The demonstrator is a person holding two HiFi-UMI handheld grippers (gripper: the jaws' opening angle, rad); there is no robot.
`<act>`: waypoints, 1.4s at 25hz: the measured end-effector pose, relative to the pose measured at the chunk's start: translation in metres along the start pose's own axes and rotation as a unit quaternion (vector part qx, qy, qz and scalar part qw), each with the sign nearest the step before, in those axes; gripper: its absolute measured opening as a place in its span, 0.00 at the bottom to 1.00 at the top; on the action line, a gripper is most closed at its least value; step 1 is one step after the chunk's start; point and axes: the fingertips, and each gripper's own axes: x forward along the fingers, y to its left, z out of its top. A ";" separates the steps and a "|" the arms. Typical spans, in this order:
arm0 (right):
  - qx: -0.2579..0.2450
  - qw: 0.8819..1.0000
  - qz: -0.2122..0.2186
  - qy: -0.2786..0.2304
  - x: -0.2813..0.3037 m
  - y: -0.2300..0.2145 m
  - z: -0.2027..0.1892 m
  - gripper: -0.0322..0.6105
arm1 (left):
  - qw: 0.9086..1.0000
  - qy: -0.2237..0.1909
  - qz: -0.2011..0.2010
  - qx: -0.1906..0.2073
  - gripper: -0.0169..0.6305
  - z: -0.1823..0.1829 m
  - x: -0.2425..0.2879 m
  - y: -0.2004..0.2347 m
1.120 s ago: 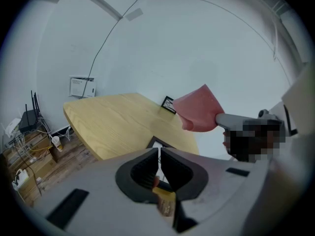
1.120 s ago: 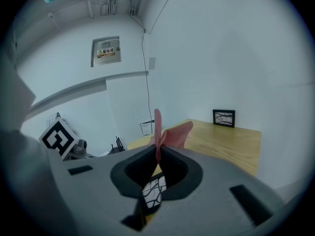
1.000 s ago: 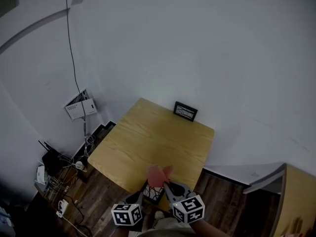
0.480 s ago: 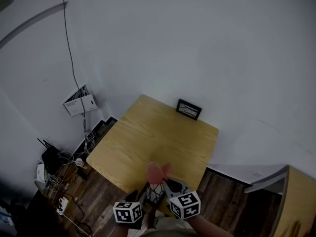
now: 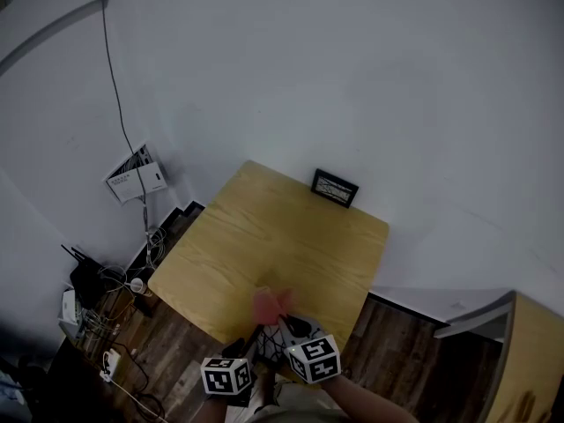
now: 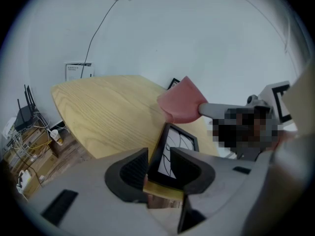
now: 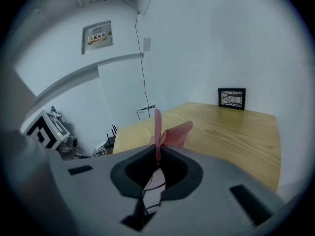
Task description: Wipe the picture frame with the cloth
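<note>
- The picture frame is held upright between the jaws of the left gripper, over the near edge of the table. Its white, line-patterned face is turned towards the right gripper.
- The left jaws have just been opened wide and then drawn in slightly. The frame fills the gap between them and the pads appear to bear on its sides, so a wide pinch on the frame is judged.
- The right gripper is pressed together on the pink cloth, a fold of which stands up clear of the jaw tips.
- In the left gripper view the cloth is seen just above and beyond the frame's top edge. Contact cannot be confirmed from any view.
- A second frame is noted at the far edge of the table, against the wall, well apart from both grippers.
- Step in hand, as judged: cloth and frame are being brought together, and no wiping stroke is yet evident.
- Next move, as judged: the free fold is to be laid flat on the frame's face and drawn across it and its border. The left pinch is to be kept firm so the frame is not levered out sideways.
</note>
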 end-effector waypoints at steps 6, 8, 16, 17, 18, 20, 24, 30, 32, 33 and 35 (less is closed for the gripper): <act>-0.005 0.998 -0.013 0.060 0.013 -0.005 -0.037 0.06 | 1.000 0.011 0.005 0.000 0.21 -0.004 0.008 0.001; -0.010 0.997 -0.019 0.080 0.014 -0.005 -0.047 0.06 | 1.000 0.012 0.007 0.003 0.20 -0.004 0.009 0.002; -0.028 0.992 -0.038 0.114 0.017 -0.011 -0.069 0.06 | 0.999 0.033 0.010 -0.003 0.14 -0.006 0.012 0.006; -0.029 0.992 -0.039 0.116 0.017 -0.011 -0.071 0.06 | 0.999 0.036 0.008 -0.004 0.14 -0.006 0.012 0.007; -0.030 0.992 -0.041 0.119 0.017 -0.012 -0.073 0.06 | 0.999 0.038 0.007 -0.004 0.14 -0.005 0.013 0.007; -0.031 0.991 -0.044 0.126 0.016 -0.014 -0.078 0.06 | 0.999 0.042 0.006 -0.003 0.14 -0.005 0.014 0.006; -0.027 0.990 -0.048 0.131 0.009 -0.016 -0.085 0.06 | 0.999 0.042 0.005 0.000 0.14 -0.006 0.015 0.006; -0.024 0.990 -0.058 0.125 -0.002 -0.018 -0.087 0.06 | 0.999 0.039 0.003 -0.004 0.15 -0.006 0.014 0.008; -0.022 0.990 -0.063 0.126 -0.007 -0.020 -0.088 0.06 | 0.999 0.040 0.005 -0.001 0.15 -0.006 0.014 0.007; -0.021 0.990 -0.066 0.126 -0.010 -0.021 -0.089 0.06 | 0.999 0.040 0.005 0.000 0.15 -0.006 0.014 0.007; -0.021 0.989 -0.070 0.125 -0.014 -0.023 -0.091 0.06 | 0.999 0.039 0.005 -0.001 0.15 -0.006 0.013 0.007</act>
